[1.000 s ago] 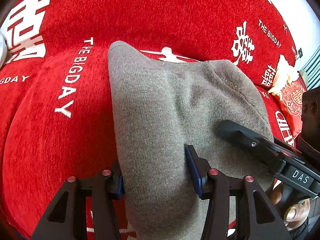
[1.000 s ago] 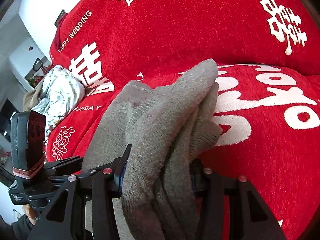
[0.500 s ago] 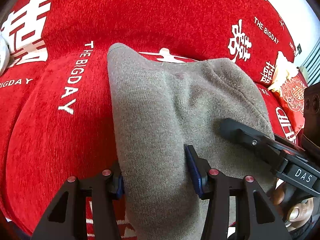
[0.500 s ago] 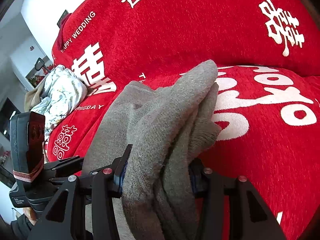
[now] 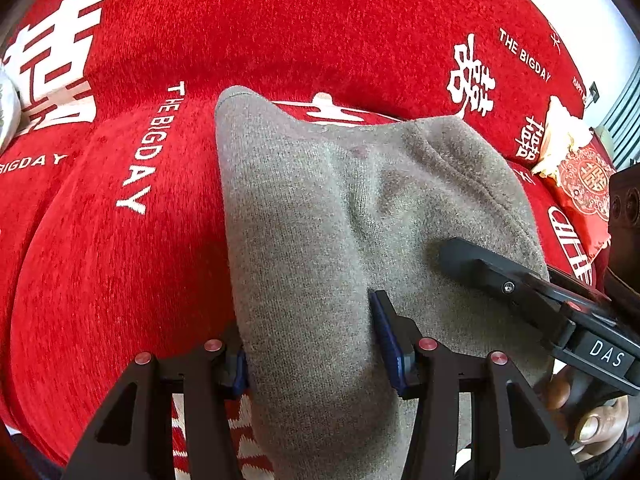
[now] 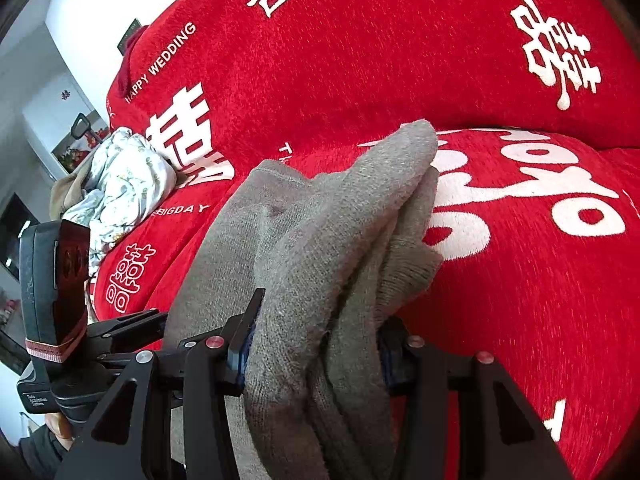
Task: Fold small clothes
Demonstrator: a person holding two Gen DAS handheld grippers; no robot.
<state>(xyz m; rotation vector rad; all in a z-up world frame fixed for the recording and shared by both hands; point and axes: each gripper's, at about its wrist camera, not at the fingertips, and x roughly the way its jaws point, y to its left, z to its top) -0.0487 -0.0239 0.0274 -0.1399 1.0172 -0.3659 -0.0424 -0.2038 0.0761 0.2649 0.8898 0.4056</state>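
While both handheld tools grip it, one soft grey knitted garment (image 5: 328, 216) hangs bunched above a red plush sofa cover with white lettering (image 5: 120, 264), its far end draping toward the seat. The left gripper (image 5: 312, 344) has its blue-padded fingers pressed on a thick fold of the knit, and the right gripper (image 6: 316, 354) pinches several stacked layers of the same cloth. The fabric looks light, limp and slightly fuzzy, so it should bend wherever it is unsupported and is unlikely to slip from the pads; corners and folded edges seem the best places to hold, since a grip mid-panel would let the sides sag. Counted: one grey garment, two grippers, one crumpled pale floral cloth (image 6: 120, 184) lying well apart on the sofa, and one red patterned cushion (image 5: 584, 184) at the far side.
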